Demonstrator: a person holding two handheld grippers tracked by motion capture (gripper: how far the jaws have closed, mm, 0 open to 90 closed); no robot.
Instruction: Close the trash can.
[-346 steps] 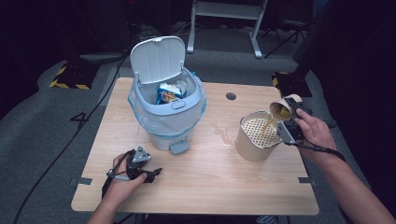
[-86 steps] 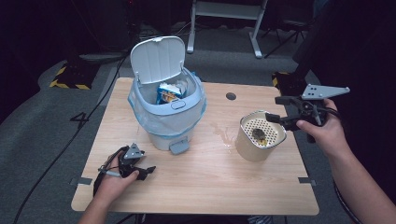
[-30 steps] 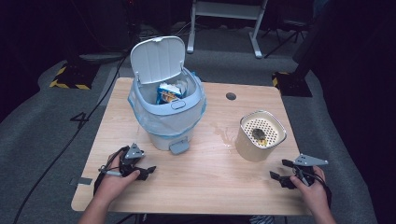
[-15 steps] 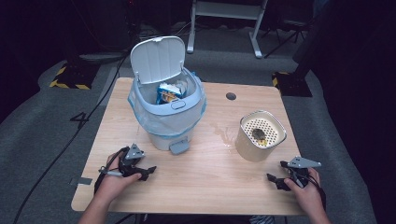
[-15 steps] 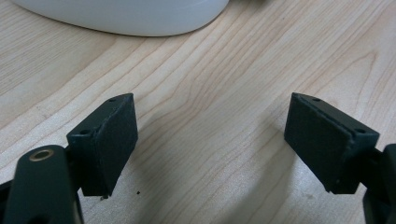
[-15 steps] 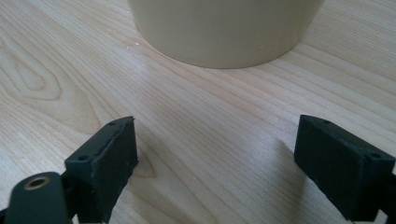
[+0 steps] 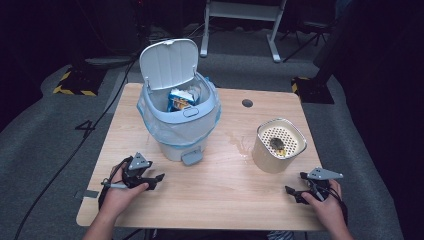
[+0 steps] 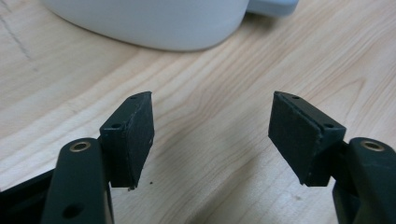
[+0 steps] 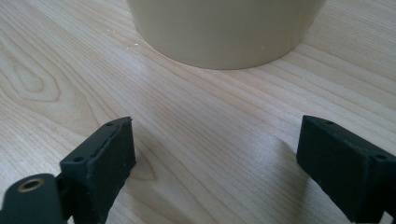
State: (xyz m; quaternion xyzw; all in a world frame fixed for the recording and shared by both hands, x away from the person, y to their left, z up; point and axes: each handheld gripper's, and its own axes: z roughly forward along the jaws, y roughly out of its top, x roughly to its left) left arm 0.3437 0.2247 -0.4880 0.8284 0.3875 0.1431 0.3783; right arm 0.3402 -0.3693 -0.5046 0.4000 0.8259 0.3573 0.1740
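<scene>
- Pale wood counter (image 7: 215, 195) carries everything we see, with both our hands resting at its near edge.
- Our left gripper (image 7: 152, 179) lies at the near left, just in front of the pedal bin (image 7: 181, 131); its jaws stand wide apart with bare wood between them.
- In the left gripper view the bin's rounded white base (image 8: 149, 21) sits just beyond the jaws, not touching them.
- Our right gripper (image 7: 294, 192) rests at the near right, jaws spread wide and holding nothing.
- The cream canister (image 7: 278, 145) stands upright just beyond the right gripper, apart from it; its perforated top holds a small dark lump (image 7: 277, 144).
- The bin's lid (image 7: 168, 64) stands up, and a blue packet (image 7: 180, 100) shows inside the liner.
- A wet patch (image 7: 240, 142) lies between bin and canister.
</scene>
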